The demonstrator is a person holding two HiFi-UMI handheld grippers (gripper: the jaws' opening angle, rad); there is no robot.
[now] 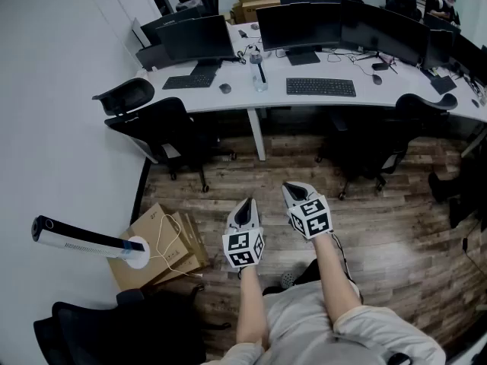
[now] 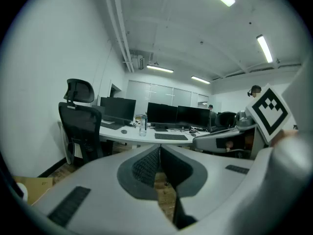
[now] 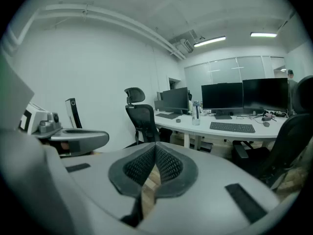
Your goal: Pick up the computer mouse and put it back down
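Stands on brown plank flooring, well short of the long white desk [image 1: 228, 99] spanning 12 o'clock of the head view. Holds the white left gripper [image 1: 246, 204], marker cube on top, just below centre toward 6 o'clock, clenched on nothing. Confirms this in the left gripper view, with the ribbed black pads [image 2: 145, 166] of the left gripper [image 2: 159, 150] pressed together over bare floor. Holds the white right gripper [image 1: 294, 189] just beside it at 5 o'clock, likewise clenched and empty, pads [image 3: 139, 166] together in the right gripper view. Finds the small dark computer mouse [image 1: 225, 88] lying on the desk at 11 o'clock, between a black keyboard [image 1: 189, 81] and a clear water bottle [image 1: 259, 71], well apart from both grippers. Shows that computer mouse [image 2: 123, 131] only as a tiny dark blob from the left gripper, too small for detail. Cannot rule out as the task's thing a second dark mouse [image 1: 377, 79] at 1 o'clock. Hides the floor under the desk behind black mesh office chairs [image 1: 160, 128]. Covers part of a flattened brown cardboard box [image 1: 183, 238] at 8 o'clock with a white bar-shaped device [image 1: 80, 239].
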